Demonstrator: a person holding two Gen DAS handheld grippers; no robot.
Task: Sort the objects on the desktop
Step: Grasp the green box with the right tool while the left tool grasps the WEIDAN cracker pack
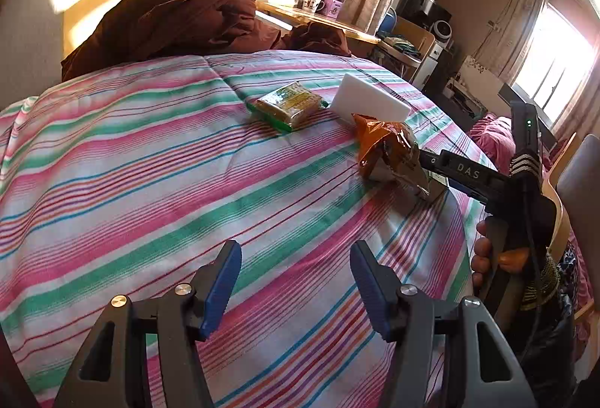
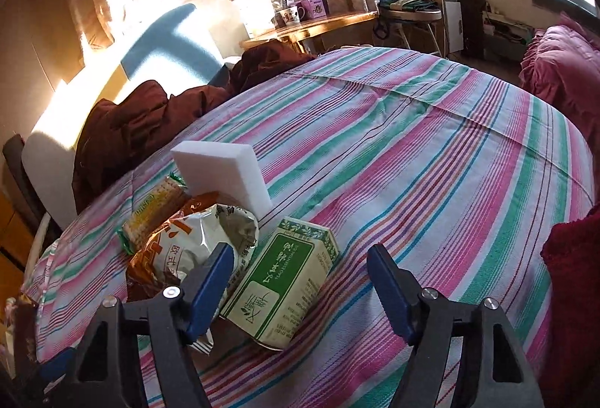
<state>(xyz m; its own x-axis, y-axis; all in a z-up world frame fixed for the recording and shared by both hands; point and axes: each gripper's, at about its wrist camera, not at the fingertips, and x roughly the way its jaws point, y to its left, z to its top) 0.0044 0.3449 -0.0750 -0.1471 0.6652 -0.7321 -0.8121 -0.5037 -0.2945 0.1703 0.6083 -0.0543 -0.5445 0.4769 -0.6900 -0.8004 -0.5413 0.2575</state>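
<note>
From the right wrist I see my right gripper (image 2: 300,290) with its blue fingers (image 2: 210,286) spread wide, holding nothing. Just ahead on the striped bedspread (image 2: 431,153), toward its left edge, a green-and-cream box (image 2: 285,276) lies flat, touching a crumpled snack bag (image 2: 187,243). Beyond them sit a cracker packet (image 2: 153,209) and a white foam block (image 2: 225,171).

I am reading "DAS" in white letters on the black arm of the right tongs (image 1: 422,164), just beside the orange snack bag (image 1: 386,149). On the green-and-cream box (image 2: 281,280), just right of that bag, I am making out upside-down Chinese characters and a line of small Latin capitals too blurred to read. The bag's own characters are unclear.
</note>
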